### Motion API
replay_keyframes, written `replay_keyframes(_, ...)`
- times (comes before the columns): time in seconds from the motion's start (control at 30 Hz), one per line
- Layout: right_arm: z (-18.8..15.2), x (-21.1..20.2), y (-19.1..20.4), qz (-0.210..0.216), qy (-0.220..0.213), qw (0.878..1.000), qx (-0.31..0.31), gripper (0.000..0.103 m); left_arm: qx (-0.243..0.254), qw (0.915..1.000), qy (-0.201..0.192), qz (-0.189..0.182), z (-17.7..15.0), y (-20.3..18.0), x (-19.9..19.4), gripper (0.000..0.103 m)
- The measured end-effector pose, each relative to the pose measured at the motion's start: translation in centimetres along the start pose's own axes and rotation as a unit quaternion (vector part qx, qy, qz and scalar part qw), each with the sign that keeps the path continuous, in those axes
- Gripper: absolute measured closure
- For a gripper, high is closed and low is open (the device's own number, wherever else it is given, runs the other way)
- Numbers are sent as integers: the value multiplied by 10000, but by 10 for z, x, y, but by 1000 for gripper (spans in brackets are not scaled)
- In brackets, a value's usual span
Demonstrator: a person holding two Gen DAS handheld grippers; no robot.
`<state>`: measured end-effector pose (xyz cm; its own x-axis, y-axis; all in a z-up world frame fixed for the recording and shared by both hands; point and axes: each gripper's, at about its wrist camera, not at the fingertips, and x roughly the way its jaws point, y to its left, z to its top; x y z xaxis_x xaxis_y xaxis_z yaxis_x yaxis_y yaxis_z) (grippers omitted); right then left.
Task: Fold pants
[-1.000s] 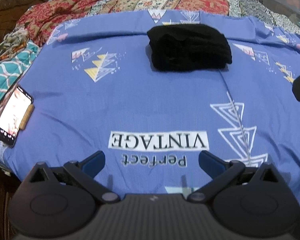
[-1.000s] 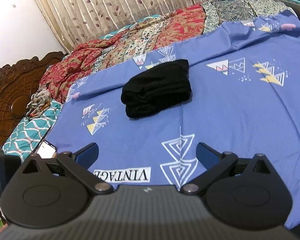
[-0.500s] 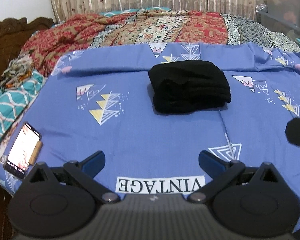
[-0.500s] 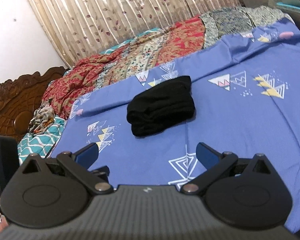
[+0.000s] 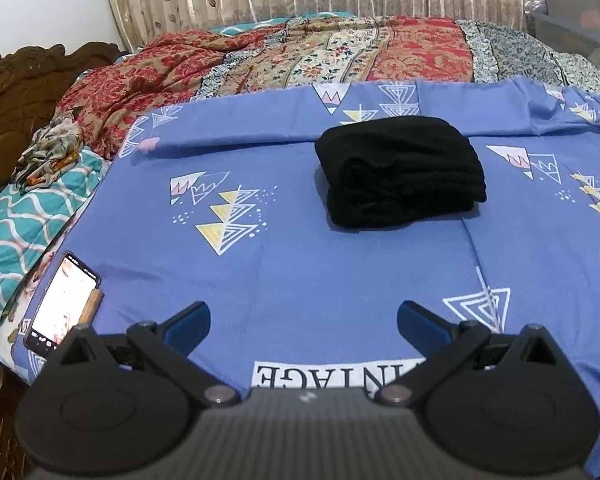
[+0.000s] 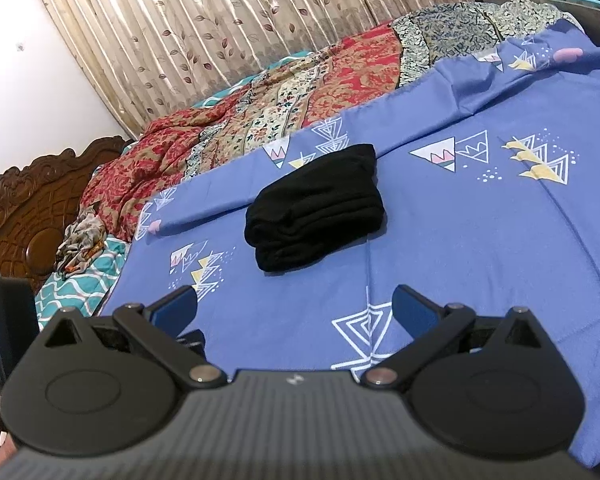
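The left tool (image 5: pixel 304 322) hangs spread wide and empty above the blue sheet (image 5: pixel 300 264), well short of the pants (image 5: pixel 400 172). The right tool (image 6: pixel 294 306) is likewise agape, holding nothing. The pants lie folded in a black bundle mid-sheet, beyond both tools. Only the left view shows a lit phone (image 5: pixel 62 304) at the sheet's edge, left of the pants; the right view shows more of the carved headboard (image 6: pixel 32 208).

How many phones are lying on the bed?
1. The phone lies at the left edge of the blue sheet, screen lit. Others may be hidden outside the view.
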<state>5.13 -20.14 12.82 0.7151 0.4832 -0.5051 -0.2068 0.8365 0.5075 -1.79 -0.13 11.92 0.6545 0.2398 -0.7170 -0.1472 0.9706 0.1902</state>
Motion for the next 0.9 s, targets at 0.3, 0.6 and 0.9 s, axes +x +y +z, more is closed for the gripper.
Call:
replay_keyframes(0.3, 1, 1, -5, 36, -1, 10000, 57, 0, 106, 9998, 161, 38, -5, -7, 6, 0)
replay_keyframes(0.6, 0, 2, -11, 79, 27, 9998, 161, 0, 200, 9995, 194, 140, -5, -11, 9, 0)
replay_keyframes(0.9, 1, 1, -18, 118, 3, 9996, 262, 0, 319, 9991, 233, 144, -5, -20, 9, 0)
